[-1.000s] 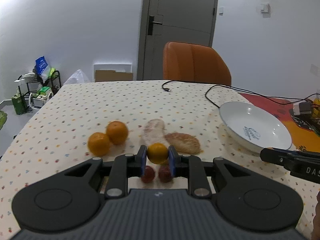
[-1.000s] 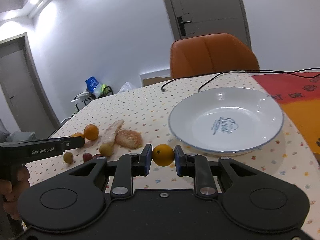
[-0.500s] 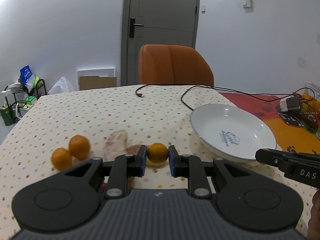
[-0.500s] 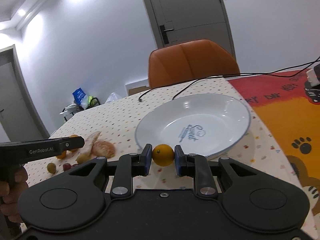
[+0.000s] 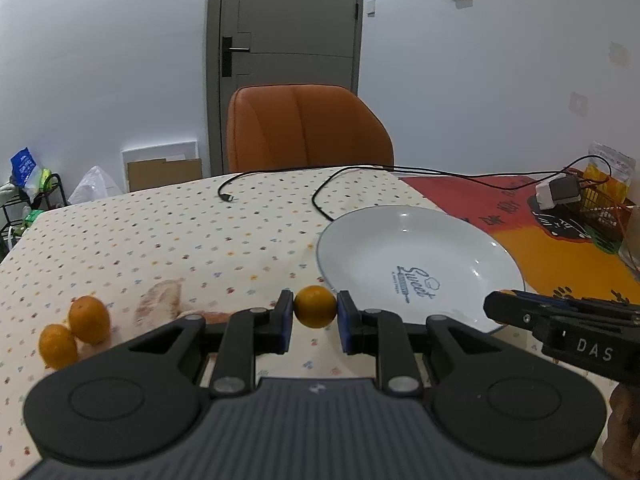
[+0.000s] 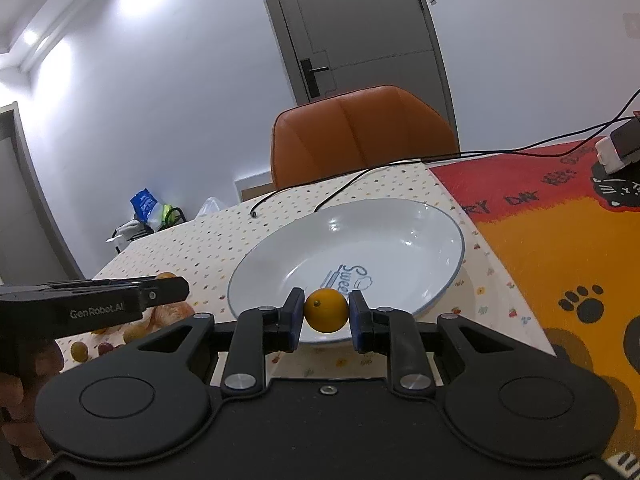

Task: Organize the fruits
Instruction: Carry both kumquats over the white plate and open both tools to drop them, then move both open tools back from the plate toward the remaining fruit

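Observation:
My left gripper (image 5: pixel 315 314) is shut on a small orange fruit (image 5: pixel 315 306), held above the dotted tablecloth just left of the white plate (image 5: pixel 416 236). My right gripper (image 6: pixel 326 318) is shut on another small orange fruit (image 6: pixel 326 310) at the near rim of the same plate (image 6: pixel 400 232). Two oranges (image 5: pixel 89 319) lie at the left with peeled citrus segments (image 5: pixel 160 300) beside them. In the right wrist view the left gripper's body (image 6: pixel 92 304) hides part of the peeled citrus (image 6: pixel 170 314), and small green and red fruits (image 6: pixel 80 350) lie below it.
Black cables (image 5: pixel 328 192) run across the far side of the table toward a charger (image 5: pixel 558 194). An orange chair (image 5: pixel 308 132) stands behind the table. A red and orange mat (image 6: pixel 560 248) covers the right side. A person's hand (image 6: pixel 16 380) holds the left gripper.
Both grippers have moved to the right toward the plate, each still holding its fruit. The fruit pile now lies farther left in both views.

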